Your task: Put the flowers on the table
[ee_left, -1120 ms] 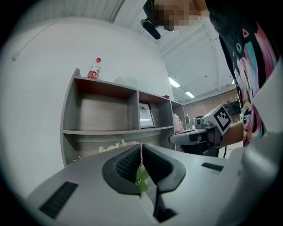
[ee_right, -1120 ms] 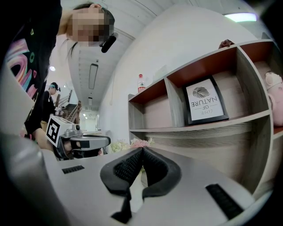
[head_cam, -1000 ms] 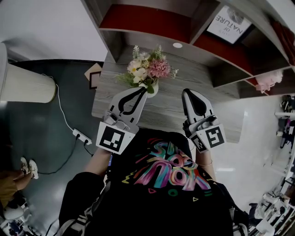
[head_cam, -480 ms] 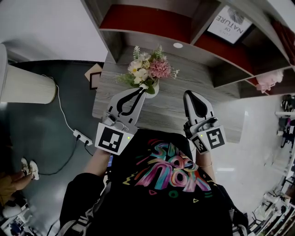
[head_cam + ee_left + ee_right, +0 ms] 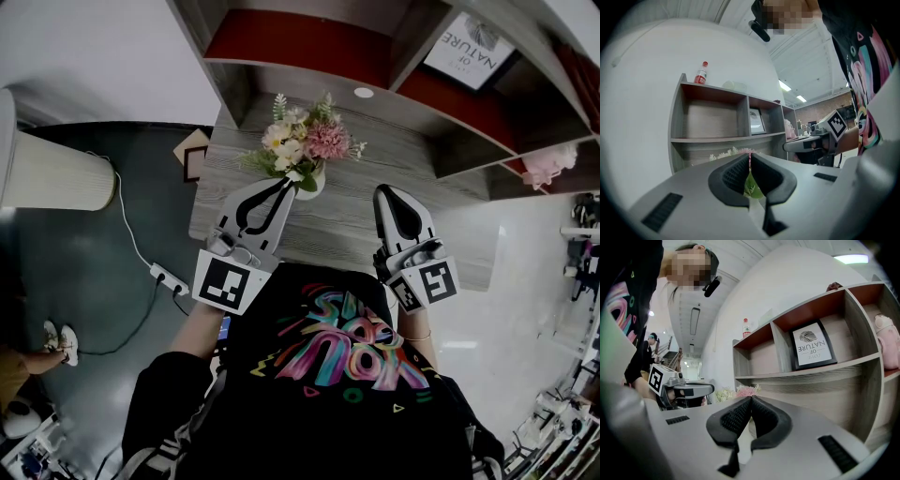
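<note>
Now flowers upright on table.

Both grippers out front, both with jaws closed.
The left gripper reaches forward and angles slightly inward. Its jaws meet at the tips, with a loop of gap showing behind them. The right gripper sits well apart beside it and points straight ahead, its ribbed pads pressed together. The left marker cube and right marker cube face up toward the head. The bare left forearm and right forearm run back close to the torso.
</note>
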`<state>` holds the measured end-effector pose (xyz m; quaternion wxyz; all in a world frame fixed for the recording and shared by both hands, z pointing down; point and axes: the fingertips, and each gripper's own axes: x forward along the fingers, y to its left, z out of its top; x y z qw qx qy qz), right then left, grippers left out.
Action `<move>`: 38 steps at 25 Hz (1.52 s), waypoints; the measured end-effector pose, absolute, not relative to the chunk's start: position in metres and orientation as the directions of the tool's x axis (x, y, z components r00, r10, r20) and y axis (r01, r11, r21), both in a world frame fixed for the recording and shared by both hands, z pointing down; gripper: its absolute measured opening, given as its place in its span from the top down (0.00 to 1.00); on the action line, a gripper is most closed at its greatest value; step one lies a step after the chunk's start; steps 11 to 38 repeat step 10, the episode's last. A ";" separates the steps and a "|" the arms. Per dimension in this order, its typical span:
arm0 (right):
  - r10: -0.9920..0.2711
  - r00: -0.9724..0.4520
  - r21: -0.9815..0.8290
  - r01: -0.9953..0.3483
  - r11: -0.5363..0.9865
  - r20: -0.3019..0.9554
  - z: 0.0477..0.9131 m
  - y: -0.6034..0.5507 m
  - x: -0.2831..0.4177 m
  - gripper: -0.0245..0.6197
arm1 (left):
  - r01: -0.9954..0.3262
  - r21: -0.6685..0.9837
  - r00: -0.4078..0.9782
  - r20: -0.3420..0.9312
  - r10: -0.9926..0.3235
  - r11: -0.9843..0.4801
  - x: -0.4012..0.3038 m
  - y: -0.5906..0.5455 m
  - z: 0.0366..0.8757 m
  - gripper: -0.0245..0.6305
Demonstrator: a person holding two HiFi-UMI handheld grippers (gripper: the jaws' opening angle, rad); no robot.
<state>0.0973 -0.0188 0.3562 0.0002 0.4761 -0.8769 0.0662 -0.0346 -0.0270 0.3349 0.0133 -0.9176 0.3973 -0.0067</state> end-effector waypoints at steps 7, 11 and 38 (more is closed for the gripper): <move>-0.835 -0.547 -0.116 -0.835 0.538 0.065 0.358 -0.018 0.098 0.94 | -0.726 -0.038 0.686 0.007 -0.727 -0.686 -0.033 -0.026 0.336 0.91; -0.832 -0.553 -0.129 -0.829 0.544 0.048 0.354 -0.018 0.096 0.94 | -0.728 -0.030 0.685 0.008 -0.728 -0.685 -0.033 -0.025 0.337 0.91; -0.832 -0.553 -0.129 -0.829 0.544 0.048 0.354 -0.018 0.096 0.94 | -0.728 -0.030 0.685 0.008 -0.728 -0.685 -0.033 -0.025 0.337 0.91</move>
